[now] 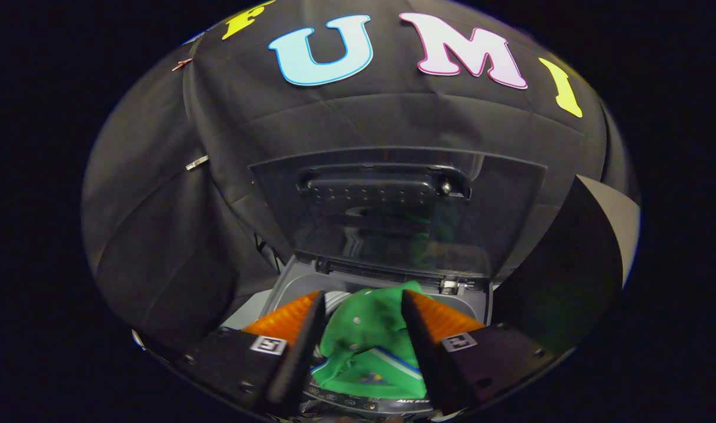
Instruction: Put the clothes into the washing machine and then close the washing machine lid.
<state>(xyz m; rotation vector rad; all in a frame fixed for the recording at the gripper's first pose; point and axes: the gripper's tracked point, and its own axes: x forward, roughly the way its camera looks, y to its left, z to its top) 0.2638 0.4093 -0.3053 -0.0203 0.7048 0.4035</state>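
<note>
The gripper (pixel 362 305) hangs over the washing machine (pixel 293 282) with its fingers spread; between them, from the left finger across to the right, lies the green garment (pixel 370 346), and neither finger presses it. The garment looks draped at the tub's mouth, partly over the front control panel (pixel 364 404), so loading seems nearly done. Beyond the fingertips the lid (pixel 393 205) stands raised and remains to be closed.

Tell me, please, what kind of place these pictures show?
Probably a staged laundry booth, not a real home: a grey top-loading washing machine with its dark lid raised, black cloth wall behind. The gripper, open, frames a green garment at the tub.
</note>
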